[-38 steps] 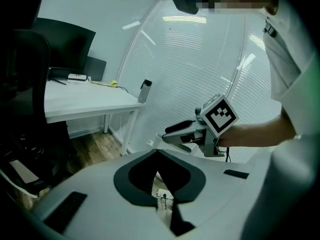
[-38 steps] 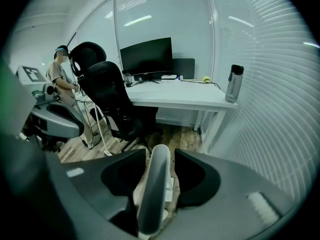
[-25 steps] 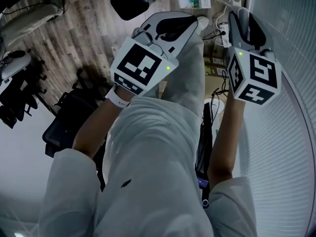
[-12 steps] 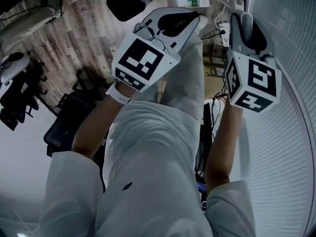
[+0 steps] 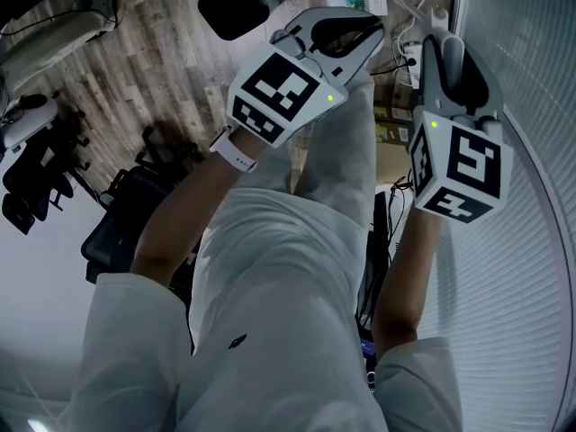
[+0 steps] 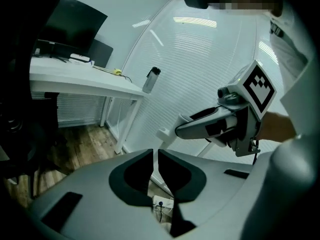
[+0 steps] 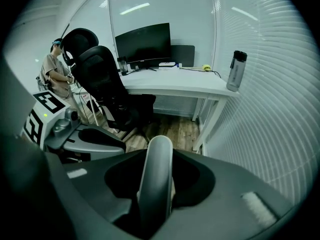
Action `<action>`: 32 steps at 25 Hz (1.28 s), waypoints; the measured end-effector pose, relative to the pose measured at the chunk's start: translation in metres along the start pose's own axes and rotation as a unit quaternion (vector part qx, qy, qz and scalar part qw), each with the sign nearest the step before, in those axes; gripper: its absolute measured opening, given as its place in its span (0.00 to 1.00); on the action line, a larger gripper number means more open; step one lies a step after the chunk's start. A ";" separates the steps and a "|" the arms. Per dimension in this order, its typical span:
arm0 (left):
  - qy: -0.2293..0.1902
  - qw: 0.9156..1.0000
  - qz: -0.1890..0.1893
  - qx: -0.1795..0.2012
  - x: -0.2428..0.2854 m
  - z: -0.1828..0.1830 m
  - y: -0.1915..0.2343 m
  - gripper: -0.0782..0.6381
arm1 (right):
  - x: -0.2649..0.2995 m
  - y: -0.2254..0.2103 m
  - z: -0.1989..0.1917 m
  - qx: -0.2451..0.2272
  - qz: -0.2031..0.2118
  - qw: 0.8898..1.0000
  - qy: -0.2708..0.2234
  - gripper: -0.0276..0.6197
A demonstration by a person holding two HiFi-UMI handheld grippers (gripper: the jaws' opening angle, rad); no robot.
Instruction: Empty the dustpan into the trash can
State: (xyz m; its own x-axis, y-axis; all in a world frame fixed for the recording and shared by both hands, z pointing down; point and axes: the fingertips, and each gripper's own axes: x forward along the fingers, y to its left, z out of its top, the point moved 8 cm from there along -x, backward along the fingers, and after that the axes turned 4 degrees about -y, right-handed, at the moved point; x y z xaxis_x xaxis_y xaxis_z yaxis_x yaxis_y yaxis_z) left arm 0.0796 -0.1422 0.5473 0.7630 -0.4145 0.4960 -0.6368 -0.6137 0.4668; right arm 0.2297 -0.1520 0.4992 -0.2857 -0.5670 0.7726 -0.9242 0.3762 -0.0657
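Handle, rest hidden, gripped by just-closing right claw; left claw closed, empty

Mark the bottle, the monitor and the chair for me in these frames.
bottle (image 7: 236, 73), right gripper view, middle of its body.
monitor (image 7: 143, 44), right gripper view, centre of its screen.
chair (image 7: 102, 78), right gripper view, middle of its backrest.

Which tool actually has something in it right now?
The right tool: its jaws have just closed on a rounded grey handle. The left tool is shut, with nothing between its jaws.
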 end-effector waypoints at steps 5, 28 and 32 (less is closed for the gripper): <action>0.021 0.998 -0.027 0.048 0.017 -0.010 0.000 0.23 | 0.001 -0.002 0.000 -0.007 0.008 1.000 0.005 0.25; 0.000 0.989 -0.087 0.121 0.095 -0.006 -0.012 0.29 | 0.002 -0.012 0.007 0.009 0.015 1.000 -0.004 0.25; 0.006 0.984 -0.117 0.138 0.100 0.000 -0.007 0.29 | 0.002 -0.015 0.005 0.008 0.017 1.000 -0.007 0.25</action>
State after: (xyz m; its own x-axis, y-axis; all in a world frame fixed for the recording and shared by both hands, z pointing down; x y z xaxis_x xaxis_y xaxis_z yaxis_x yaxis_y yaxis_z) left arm 0.1605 -0.1795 0.5934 0.8824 -0.2333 0.4086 -0.3887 -0.8507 0.3539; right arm 0.2413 -0.1625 0.4983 -0.3193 -0.5641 0.7615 -0.9183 0.3826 -0.1017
